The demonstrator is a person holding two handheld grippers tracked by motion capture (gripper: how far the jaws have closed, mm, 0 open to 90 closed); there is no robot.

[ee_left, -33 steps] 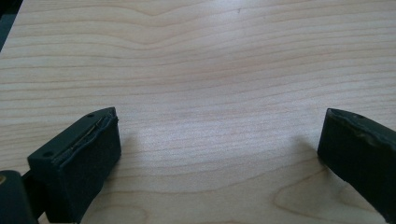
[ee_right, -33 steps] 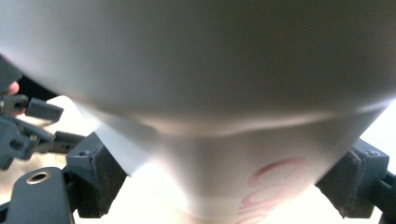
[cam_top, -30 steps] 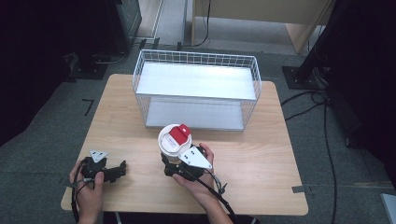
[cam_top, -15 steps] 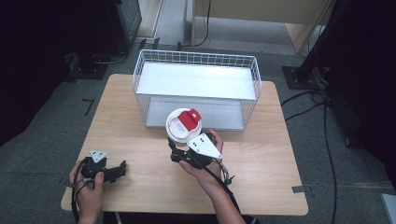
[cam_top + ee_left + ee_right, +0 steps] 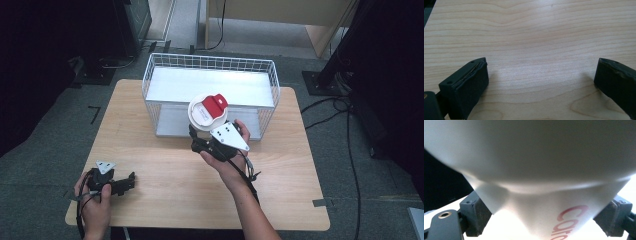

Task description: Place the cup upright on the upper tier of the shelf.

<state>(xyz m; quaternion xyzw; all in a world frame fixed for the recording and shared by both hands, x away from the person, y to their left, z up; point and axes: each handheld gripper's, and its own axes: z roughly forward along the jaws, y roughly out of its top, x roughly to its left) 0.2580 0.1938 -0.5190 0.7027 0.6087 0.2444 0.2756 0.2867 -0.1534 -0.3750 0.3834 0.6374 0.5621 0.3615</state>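
Pale wooden surface (image 5: 165, 180): right hand-held gripper (image 5: 202, 137) clamped on a white cup (image 5: 207, 112), wire basket (image 5: 165, 65) just beyond it; left hand-held gripper (image 5: 131, 179) rests, jaws apart.

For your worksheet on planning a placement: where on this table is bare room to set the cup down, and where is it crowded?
Bare wood lies on the table between the left claw and the right claw, and right of the right forearm. The wire basket crowds the far edge; its white shelf is bare. The cup hangs before it.
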